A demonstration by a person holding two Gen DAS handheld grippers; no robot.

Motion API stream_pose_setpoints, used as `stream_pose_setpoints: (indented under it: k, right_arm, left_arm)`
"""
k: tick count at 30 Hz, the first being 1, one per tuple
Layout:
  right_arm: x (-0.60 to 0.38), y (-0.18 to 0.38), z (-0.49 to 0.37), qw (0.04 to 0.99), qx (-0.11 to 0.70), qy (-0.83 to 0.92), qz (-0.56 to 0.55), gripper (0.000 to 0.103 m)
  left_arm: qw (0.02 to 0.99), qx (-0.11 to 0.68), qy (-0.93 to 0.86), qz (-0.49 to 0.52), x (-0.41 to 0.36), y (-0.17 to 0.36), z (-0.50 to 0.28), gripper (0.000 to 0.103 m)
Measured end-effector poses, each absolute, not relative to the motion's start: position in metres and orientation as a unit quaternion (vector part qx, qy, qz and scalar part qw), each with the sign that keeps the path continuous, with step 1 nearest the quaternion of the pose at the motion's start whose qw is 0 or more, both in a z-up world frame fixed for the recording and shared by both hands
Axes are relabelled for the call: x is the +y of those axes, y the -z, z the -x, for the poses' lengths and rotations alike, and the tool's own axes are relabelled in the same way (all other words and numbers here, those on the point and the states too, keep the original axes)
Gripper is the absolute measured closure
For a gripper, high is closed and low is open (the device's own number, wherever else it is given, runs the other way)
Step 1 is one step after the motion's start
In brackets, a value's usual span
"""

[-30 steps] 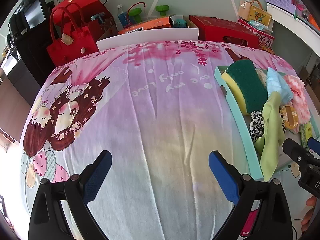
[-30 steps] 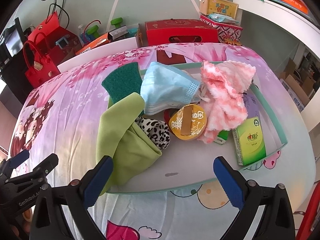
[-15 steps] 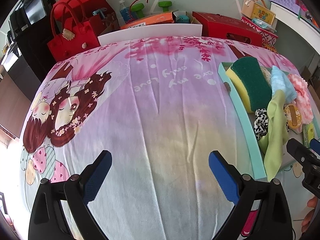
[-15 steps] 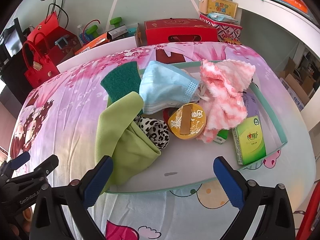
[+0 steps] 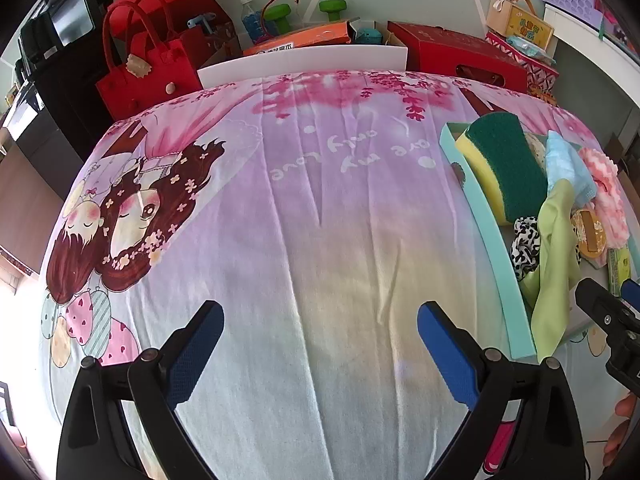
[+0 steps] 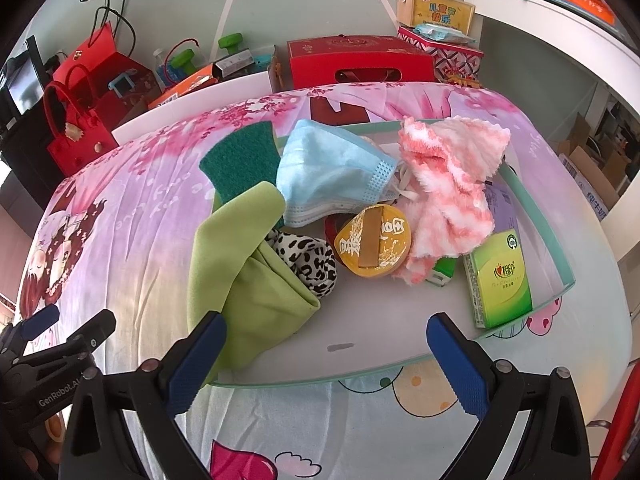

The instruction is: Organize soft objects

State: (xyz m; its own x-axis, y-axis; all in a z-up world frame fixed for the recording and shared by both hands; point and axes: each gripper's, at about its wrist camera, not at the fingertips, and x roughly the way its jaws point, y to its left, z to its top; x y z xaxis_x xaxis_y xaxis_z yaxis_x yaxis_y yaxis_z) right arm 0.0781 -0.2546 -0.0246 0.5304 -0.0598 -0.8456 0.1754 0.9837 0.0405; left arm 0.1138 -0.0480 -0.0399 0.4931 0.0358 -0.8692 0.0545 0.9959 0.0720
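Since a second ago our left gripper (image 5: 320, 344) has drawn back a little, so more of the printed sheet and the clutter beyond the table shows in its view, while our right gripper (image 6: 326, 354) has barely shifted. Both sets of jaws stand wide apart and hold nothing. The soft things lie heaped in the shallow mint tray (image 6: 532, 220) straight ahead of the right gripper: a green cloth (image 6: 248, 276) spilling over the tray's near left rim, a leopard-print scrunchie (image 6: 310, 260) tucked against it, a sponge (image 6: 240, 164) leaning on the far left rim, a blue face mask (image 6: 328, 172) and a pink fluffy cloth (image 6: 448, 192) behind. Among them sit a round gold tin (image 6: 374, 242) and a green packet (image 6: 502, 280). We judge the right gripper much the nearer; the green cloth lies just ahead of its left jaw, its long axis running away and leftward. To the tray's left the sheet (image 5: 304, 208) is bare, wide room under the left gripper for setting things down.
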Motion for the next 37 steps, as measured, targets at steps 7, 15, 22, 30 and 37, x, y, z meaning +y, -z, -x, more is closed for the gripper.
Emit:
stream_pose_setpoints:
  k: [7,15,22,30,37]
  right_arm:
    - [-0.2555,0.0262,-0.0778,0.872,0.48,0.068,-0.061,0.001]
    - [-0.2563,0.0274,-0.0773,0.872,0.481,0.067,-0.06,0.001]
    - [-0.2561,0.0274,-0.077,0.872,0.481,0.071,-0.062,0.001]
    - [-0.2576,0.0264,-0.0768,0.871,0.481,0.073,-0.063,0.001]
    - [-0.2584,0.026,-0.0771,0.871,0.482,0.074,-0.063,0.001]
  left_arm:
    - [0.862,0.505,0.005,-0.044,-0.0476,0.0399,-0.1131,0.006]
    - [0.862,0.505,0.005,-0.042,-0.047,0.0407,-0.1138,0.006]
    - [0.861,0.507,0.002,-0.037,-0.0445,0.0418,-0.1135,0.005]
    - [0.862,0.505,0.001,-0.036,-0.0453,0.0411,-0.1127,0.006]
    - [0.863,0.504,0.002,-0.033,-0.0447,0.0398,-0.1123,0.006]
